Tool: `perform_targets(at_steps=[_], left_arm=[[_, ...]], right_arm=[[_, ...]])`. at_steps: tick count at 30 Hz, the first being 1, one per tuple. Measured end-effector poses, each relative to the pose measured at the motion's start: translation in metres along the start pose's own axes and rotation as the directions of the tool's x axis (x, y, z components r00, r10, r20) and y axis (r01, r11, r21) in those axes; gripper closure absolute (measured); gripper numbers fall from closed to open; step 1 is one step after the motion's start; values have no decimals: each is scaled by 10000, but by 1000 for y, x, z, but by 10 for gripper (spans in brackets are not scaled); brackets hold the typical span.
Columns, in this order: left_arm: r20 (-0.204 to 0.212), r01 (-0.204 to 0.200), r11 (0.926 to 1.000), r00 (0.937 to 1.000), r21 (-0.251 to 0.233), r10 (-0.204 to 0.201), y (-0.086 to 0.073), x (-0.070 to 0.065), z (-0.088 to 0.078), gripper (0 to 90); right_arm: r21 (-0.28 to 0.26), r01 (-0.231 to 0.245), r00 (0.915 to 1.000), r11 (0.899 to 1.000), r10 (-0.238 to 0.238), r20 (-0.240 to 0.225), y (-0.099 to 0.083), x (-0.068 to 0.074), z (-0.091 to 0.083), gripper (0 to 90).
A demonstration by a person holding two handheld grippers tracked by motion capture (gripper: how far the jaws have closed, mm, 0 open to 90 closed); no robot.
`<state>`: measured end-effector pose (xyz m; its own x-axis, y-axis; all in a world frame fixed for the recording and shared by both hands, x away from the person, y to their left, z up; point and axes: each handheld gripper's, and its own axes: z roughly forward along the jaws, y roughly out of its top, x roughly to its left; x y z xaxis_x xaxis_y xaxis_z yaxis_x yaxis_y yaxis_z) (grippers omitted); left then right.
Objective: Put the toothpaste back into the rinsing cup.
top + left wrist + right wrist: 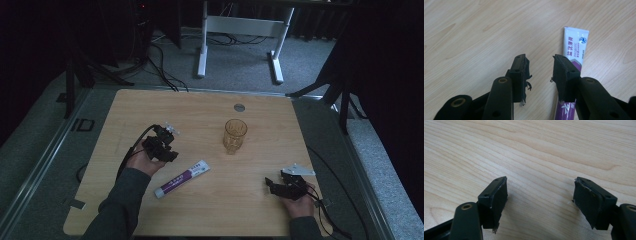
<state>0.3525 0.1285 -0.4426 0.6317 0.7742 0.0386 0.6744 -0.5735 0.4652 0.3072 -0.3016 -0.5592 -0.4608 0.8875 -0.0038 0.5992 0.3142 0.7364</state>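
Note:
A white and purple toothpaste tube lies flat on the wooden table, slanting from lower left to upper right. My left gripper hovers just left of the tube's upper half, held in the person's left hand. In the left gripper view its jaws stand open with bare wood between them, and the tube passes under the right-hand jaw. An amber ribbed glass stands upright at the table's middle. My right gripper rests near the front right edge, open over bare wood.
A round grey cable port sits in the tabletop near the far edge. Cables trail from both grippers toward the front corners. Beyond the table stand a white desk frame and dark tripod legs on grey carpet.

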Motion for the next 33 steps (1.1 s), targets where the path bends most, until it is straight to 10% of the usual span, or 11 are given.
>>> perform_targets(at_steps=[33], left_arm=[[274, -846, 9844, 9963, 1541, 813, 8, -16, 24, 622]], right_arm=[[-1, -2, 10000, 10000, 2, -4, 0, 0, 0, 274]])
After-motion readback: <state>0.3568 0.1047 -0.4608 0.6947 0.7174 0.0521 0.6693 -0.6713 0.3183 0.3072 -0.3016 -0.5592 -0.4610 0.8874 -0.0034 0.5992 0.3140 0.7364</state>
